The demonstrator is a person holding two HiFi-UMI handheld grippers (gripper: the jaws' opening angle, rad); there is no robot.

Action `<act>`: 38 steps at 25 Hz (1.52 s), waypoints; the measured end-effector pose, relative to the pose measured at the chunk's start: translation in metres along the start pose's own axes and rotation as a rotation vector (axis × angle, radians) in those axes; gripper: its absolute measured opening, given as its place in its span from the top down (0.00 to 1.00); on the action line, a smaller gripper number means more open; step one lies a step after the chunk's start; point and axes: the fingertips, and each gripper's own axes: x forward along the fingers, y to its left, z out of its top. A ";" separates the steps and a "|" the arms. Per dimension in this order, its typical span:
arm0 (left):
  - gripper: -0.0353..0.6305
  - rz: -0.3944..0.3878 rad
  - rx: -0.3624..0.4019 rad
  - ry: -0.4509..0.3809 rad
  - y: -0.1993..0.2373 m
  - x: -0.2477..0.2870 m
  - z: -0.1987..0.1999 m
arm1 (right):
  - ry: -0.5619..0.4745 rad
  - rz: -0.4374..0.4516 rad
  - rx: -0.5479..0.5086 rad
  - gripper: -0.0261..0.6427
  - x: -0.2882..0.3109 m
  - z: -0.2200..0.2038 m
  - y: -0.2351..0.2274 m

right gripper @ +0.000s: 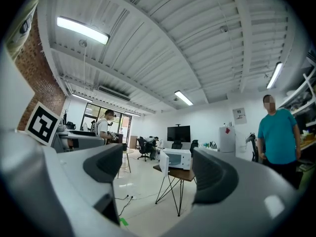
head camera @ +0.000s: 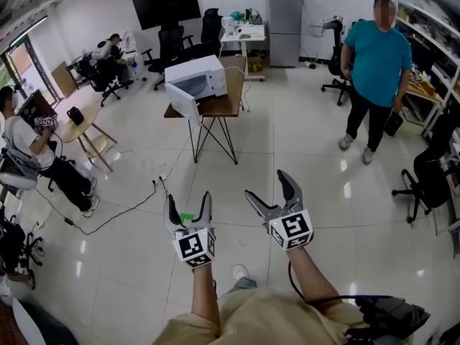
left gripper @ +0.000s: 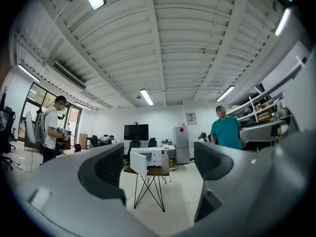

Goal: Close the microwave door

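Observation:
A white microwave (head camera: 198, 77) stands on a small brown table (head camera: 223, 105) across the room, its door (head camera: 182, 103) swung open toward me on the left side. The microwave (left gripper: 149, 157) shows far ahead between the jaws in the left gripper view, and likewise the microwave (right gripper: 178, 159) in the right gripper view. My left gripper (head camera: 188, 203) and right gripper (head camera: 269, 185) are held out low in front of me, well short of the table. Both are open with nothing between their jaws.
A person in a teal shirt (head camera: 377, 63) stands at the right. Seated people (head camera: 32, 149) and round stools (head camera: 80, 128) are at the left. A cable (head camera: 122, 210) lies across the tiled floor. Office chairs (head camera: 424, 178), a fridge (head camera: 285, 24) and a screen (head camera: 167, 4) line the walls.

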 end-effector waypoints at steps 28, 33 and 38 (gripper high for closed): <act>0.28 0.025 -0.010 -0.003 0.112 0.217 -0.061 | -0.005 -0.035 -0.006 0.31 0.233 -0.060 -0.074; 0.28 0.033 0.015 -0.028 0.094 0.270 -0.060 | -0.029 -0.004 0.002 0.31 0.270 -0.066 -0.121; 0.28 0.044 0.029 -0.028 0.088 0.320 -0.074 | -0.031 0.028 0.014 0.31 0.308 -0.082 -0.155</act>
